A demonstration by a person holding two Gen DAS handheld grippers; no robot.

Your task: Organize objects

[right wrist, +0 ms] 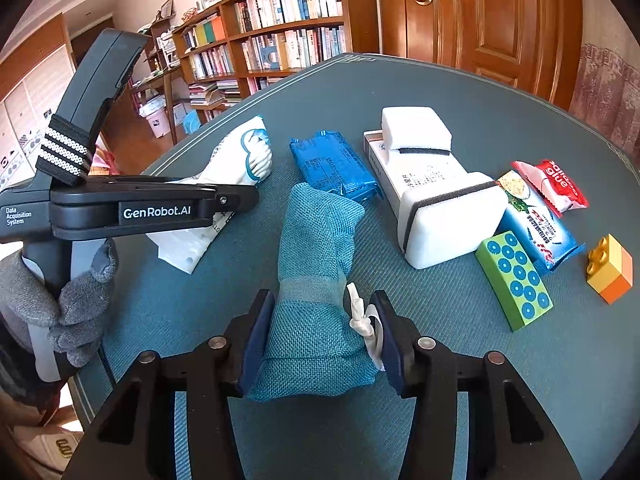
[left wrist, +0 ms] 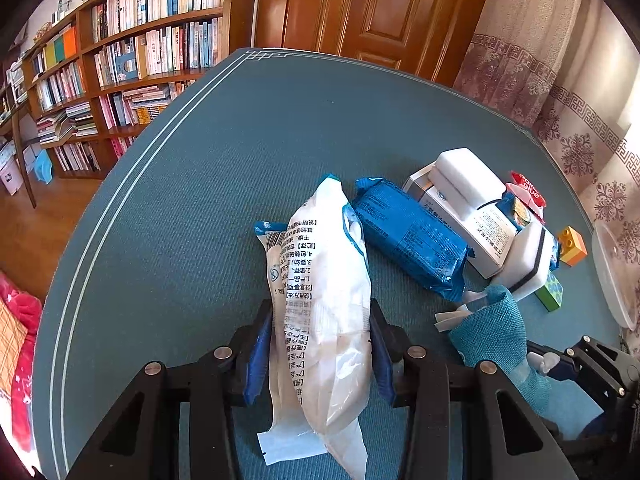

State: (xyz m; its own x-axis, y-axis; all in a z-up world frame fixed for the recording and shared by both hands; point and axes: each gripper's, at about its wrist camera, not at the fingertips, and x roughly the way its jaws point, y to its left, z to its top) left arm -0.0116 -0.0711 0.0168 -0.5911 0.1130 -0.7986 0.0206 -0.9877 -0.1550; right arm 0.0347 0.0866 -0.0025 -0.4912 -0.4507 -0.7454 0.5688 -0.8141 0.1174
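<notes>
Risk first: the left gripper (left wrist: 320, 344) is clenched on a white printed packet (left wrist: 320, 280) — soft, slippery film, gripped near its lower half with the long upper end unsupported. In my judgement it could slide out or sag onto the blue packet (left wrist: 412, 236) lying at about two o'clock from it. The right gripper (right wrist: 320, 332) has its pads against a teal mesh pouch (right wrist: 316, 280); on the right pad a white knotted cord (right wrist: 360, 316) sits between pad and cloth, so the hold may be on cord rather than fabric and could slip. Whether that grip is fully firm I cannot tell from this view.

Pose: both grippers point steeply down toward the blue table mat (right wrist: 440, 360), side by side. The left unit appears at nine o'clock in the right wrist view, held by a grey-gloved hand (right wrist: 76, 300).

Remaining items — white foam blocks on a box (right wrist: 420, 160), snack packets, a green studded brick (right wrist: 514, 280) and a yellow-orange brick (right wrist: 610, 268) — lie clustered at one to three o'clock.
</notes>
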